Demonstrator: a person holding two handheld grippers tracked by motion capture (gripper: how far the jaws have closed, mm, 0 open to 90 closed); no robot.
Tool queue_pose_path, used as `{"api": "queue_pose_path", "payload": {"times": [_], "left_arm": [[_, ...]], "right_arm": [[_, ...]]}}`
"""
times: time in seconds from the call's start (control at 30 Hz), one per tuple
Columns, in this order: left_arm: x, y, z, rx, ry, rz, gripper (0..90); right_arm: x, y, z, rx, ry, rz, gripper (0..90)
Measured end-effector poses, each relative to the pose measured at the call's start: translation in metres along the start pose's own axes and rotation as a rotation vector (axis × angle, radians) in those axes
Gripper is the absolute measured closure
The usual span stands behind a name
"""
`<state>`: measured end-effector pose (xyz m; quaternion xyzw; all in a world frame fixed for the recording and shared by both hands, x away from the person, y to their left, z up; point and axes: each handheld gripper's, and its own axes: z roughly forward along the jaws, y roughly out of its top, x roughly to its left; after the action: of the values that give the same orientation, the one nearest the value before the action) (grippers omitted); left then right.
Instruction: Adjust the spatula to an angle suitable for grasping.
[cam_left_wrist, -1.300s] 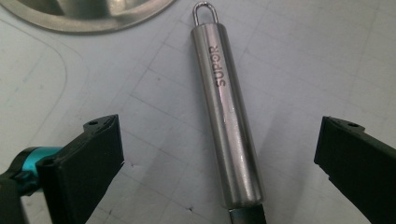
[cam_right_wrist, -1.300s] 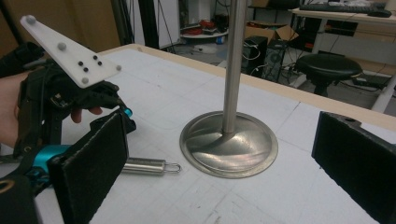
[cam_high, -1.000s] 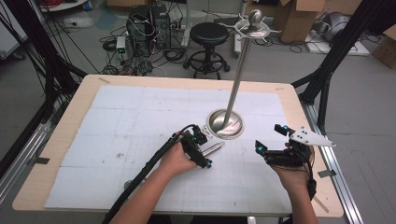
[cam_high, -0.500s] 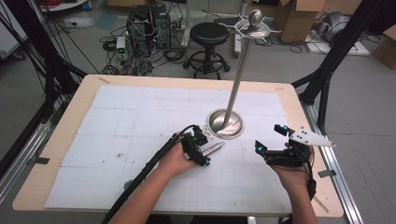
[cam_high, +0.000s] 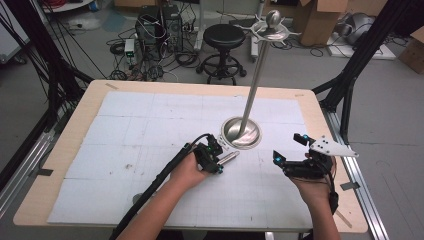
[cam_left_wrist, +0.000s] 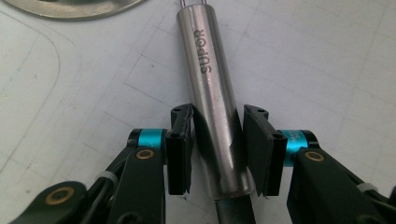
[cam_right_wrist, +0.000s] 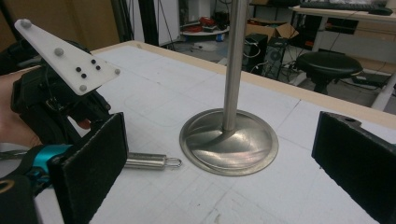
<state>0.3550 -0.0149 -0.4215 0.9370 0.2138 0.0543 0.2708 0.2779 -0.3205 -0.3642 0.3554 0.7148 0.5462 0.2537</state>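
Note:
A steel stand with a round base (cam_high: 241, 132) and a tall pole (cam_high: 255, 80) rises from the white table mat (cam_high: 150, 130). Just in front of the base lies a short steel handle (cam_high: 228, 158) stamped SUPOR (cam_left_wrist: 210, 79), with a wire loop (cam_right_wrist: 173, 162) at its far end. My left gripper (cam_high: 219, 157) is shut on this handle, a black pad against each side (cam_left_wrist: 217, 116). In the right gripper view the left gripper (cam_right_wrist: 56, 107) sits at the left, holding the handle (cam_right_wrist: 144, 162). My right gripper (cam_high: 288, 148) hovers to the right, jaws wide open and empty (cam_right_wrist: 219, 154), facing the stand base (cam_right_wrist: 229, 144).
The wooden table edge (cam_high: 320, 107) lies close behind my right hand. Beyond the table are a black stool (cam_high: 224, 37), cardboard boxes (cam_high: 320, 20) and computer gear with cables (cam_high: 155, 25) on the floor. Black frame legs (cam_high: 357, 60) flank the table.

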Motion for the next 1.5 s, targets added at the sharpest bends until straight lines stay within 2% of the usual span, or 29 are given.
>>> {"api": "queue_pose_path", "payload": {"times": [0.3, 0.53, 0.67, 0.73, 0.9, 1.03, 1.13, 1.3, 1.4, 1.5], "left_arm": [[-0.003, 0.001, -0.001, 0.018, 0.021, -0.007, 64.1], [-0.006, 0.004, -0.001, 0.032, 0.039, -0.048, 66.2], [-0.005, 0.004, -0.003, 0.034, 0.013, -0.072, 67.4], [-0.006, 0.004, -0.004, 0.037, 0.0, -0.058, 67.5], [-0.009, 0.005, -0.01, 0.002, -0.041, -0.059, 68.1], [-0.007, 0.004, -0.024, -0.035, -0.037, -0.015, 68.6], [-0.003, 0.002, -0.039, -0.087, -0.046, -0.028, 68.7], [-0.002, 0.0, -0.064, -0.166, -0.055, -0.024, 68.8], [-0.003, -0.002, -0.08, -0.211, -0.055, 0.004, 69.0], [-0.004, -0.004, -0.095, -0.265, -0.052, 0.005, 69.0]], "right_arm": [[0.001, 0.0, 0.001, 0.004, -0.001, -0.006, 2.5], [-0.001, -0.001, -0.001, 0.003, -0.004, -0.002, 2.5], [-0.002, -0.002, -0.003, 0.003, -0.007, 0.004, 2.5], [-0.003, -0.002, -0.003, 0.0, -0.009, -0.003, 2.5], [-0.003, -0.002, -0.005, 0.001, -0.014, 0.004, 2.5], [-0.003, -0.002, -0.005, -0.004, -0.012, -0.002, 2.5], [-0.003, -0.002, -0.004, -0.003, -0.014, 0.002, 2.5], [-0.002, -0.002, -0.004, 0.002, -0.015, 0.001, 2.5], [-0.002, -0.002, -0.004, 0.002, -0.015, 0.002, 2.5], [-0.002, -0.002, -0.003, 0.001, -0.014, -0.001, 2.5]]}}
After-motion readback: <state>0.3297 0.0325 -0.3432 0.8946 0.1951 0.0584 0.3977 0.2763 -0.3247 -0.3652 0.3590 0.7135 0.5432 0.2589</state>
